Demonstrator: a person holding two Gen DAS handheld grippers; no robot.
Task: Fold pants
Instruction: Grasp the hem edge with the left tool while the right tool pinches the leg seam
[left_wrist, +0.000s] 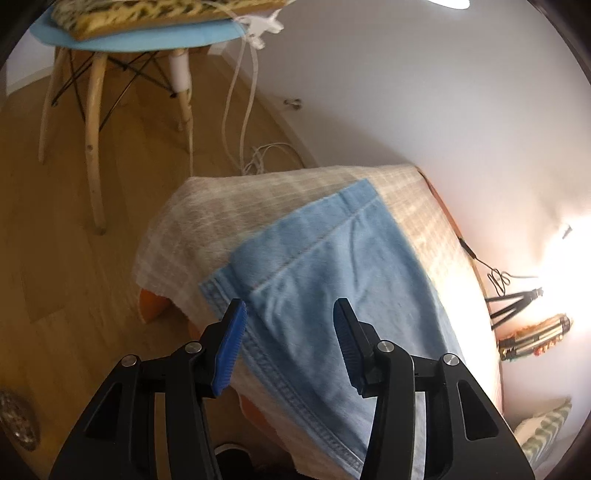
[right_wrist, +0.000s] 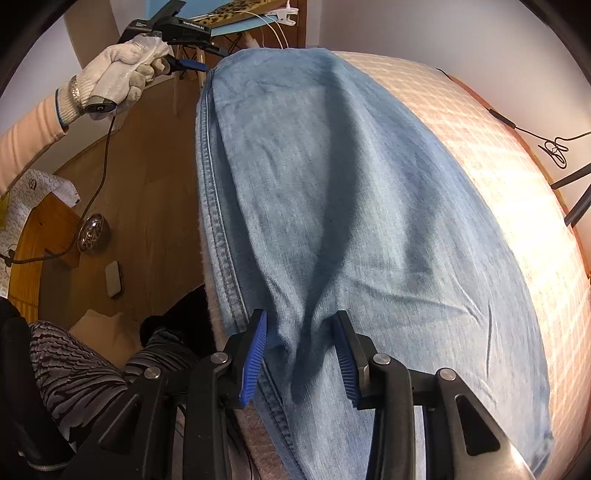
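Note:
Light blue denim pants lie lengthwise on a table under a beige checked cloth. One end lies folded over near the far edge. My left gripper is open and empty, hovering above the pants' stitched side seam. In the right wrist view the pants fill the frame. My right gripper is open with a bunched ridge of denim between its fingers. The left gripper, held in a white-gloved hand, shows at the pants' far end.
A blue chair with wooden legs and a patterned cushion stands beyond the table. White cables hang to the wooden floor. A tripod stands by the wall on the right. The person's patterned leg is at the left.

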